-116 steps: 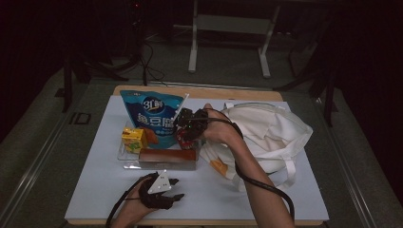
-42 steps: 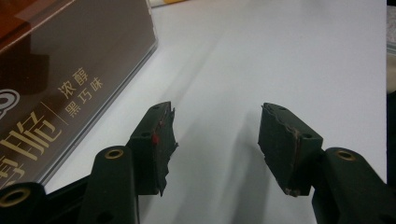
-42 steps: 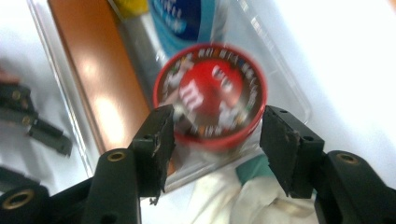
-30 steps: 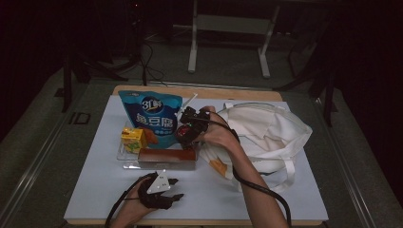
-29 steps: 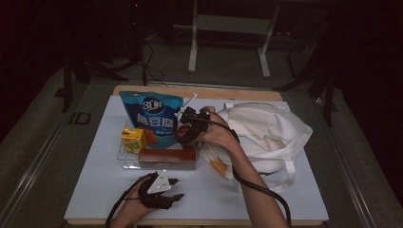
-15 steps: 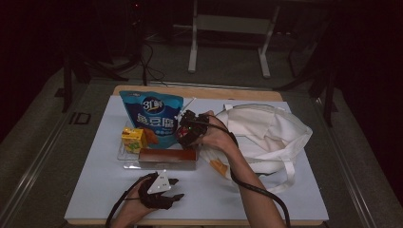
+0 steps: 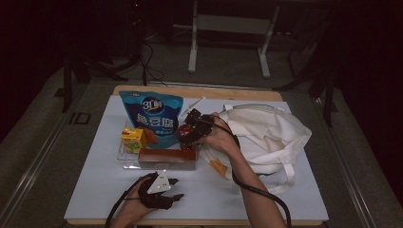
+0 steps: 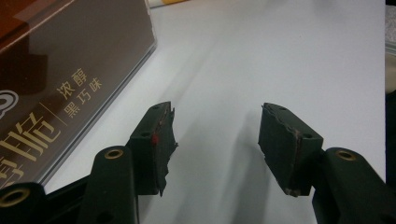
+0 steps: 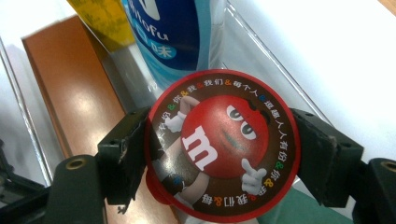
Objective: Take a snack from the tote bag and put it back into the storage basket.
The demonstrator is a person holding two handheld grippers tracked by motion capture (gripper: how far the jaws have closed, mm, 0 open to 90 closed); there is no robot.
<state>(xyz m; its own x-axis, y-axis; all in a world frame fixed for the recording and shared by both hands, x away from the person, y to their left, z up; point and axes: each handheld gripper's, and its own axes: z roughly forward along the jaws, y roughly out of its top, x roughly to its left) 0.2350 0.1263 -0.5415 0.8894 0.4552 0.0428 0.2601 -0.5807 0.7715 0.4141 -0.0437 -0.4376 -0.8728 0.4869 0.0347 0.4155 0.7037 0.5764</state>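
A round red M&M's tub (image 9: 222,144) sits between the jaws of my right gripper (image 9: 222,154). The jaws have just been closing and both pads touch its rim. In the high view that gripper (image 7: 189,133) holds the tub (image 7: 183,137) at the right end of a clear tray (image 7: 124,159), beside a blue snack bag (image 7: 151,116). My left gripper (image 7: 173,189) rests on the table near the front edge. Its jaws stand open with nothing between them (image 8: 215,135), just right of a brown chocolate box (image 8: 56,70).
The tray also holds a yellow carton (image 7: 133,138) and the brown box (image 7: 166,158) along its front. A white tote bag (image 7: 266,133) lies open on the right half of the white table (image 7: 285,199). A cable trails from the right hand.
The right hand with the tub has shifted slightly left and down toward the tray. The left gripper has stayed where it was.
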